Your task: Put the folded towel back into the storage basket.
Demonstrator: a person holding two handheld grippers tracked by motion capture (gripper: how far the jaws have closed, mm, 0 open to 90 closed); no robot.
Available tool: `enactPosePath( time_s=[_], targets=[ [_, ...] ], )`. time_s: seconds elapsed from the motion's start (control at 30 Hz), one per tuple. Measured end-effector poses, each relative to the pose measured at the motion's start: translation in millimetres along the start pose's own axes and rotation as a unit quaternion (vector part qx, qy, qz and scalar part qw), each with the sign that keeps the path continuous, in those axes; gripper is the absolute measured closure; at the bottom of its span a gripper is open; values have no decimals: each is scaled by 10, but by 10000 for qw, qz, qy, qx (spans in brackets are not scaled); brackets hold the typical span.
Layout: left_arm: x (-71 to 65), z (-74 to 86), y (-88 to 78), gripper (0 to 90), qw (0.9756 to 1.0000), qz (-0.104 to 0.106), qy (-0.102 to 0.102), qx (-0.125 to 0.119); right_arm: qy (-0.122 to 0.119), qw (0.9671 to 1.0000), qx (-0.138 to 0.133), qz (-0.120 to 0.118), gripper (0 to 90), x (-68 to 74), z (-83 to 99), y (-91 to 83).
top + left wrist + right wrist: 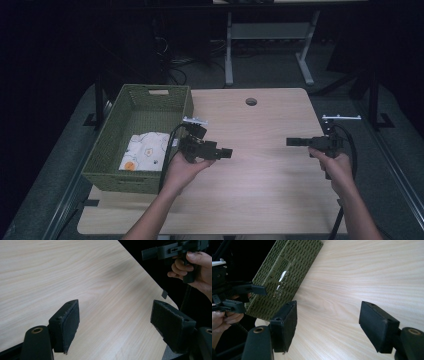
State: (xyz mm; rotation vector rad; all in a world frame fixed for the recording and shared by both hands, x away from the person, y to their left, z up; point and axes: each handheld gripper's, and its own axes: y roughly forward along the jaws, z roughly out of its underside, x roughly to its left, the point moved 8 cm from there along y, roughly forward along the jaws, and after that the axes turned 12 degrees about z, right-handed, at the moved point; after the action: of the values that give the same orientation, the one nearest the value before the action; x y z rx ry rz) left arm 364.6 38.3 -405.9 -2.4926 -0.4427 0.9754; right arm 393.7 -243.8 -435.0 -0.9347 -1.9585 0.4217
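Wooden table (260, 175) lies bare between the left gripper (227, 153) and right gripper (291, 142) — both gaping, empty; green basket (107, 155) at left edge — no legible writing.

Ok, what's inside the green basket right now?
A folded white cloth with orange and yellow prints lies on the floor of the green basket, toward its near end. Whatever is under the cloth is covered; the near wall hides the strip just behind it.

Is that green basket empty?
No, a folded patterned cloth lies inside the basket in the high view.
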Motion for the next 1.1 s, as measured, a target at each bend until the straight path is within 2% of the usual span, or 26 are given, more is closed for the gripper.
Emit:
enactPosePath(
  time_s=[0.5,1.1],
  targets=[
    [-38,190,140,234,9998,130,-17,133,233,9997,-39,-9,295,-242,203,-65],
    [-85,416,230,234,9993,269,7,247,349,9994,16,46,293,-414,437,-97]
  ],
)
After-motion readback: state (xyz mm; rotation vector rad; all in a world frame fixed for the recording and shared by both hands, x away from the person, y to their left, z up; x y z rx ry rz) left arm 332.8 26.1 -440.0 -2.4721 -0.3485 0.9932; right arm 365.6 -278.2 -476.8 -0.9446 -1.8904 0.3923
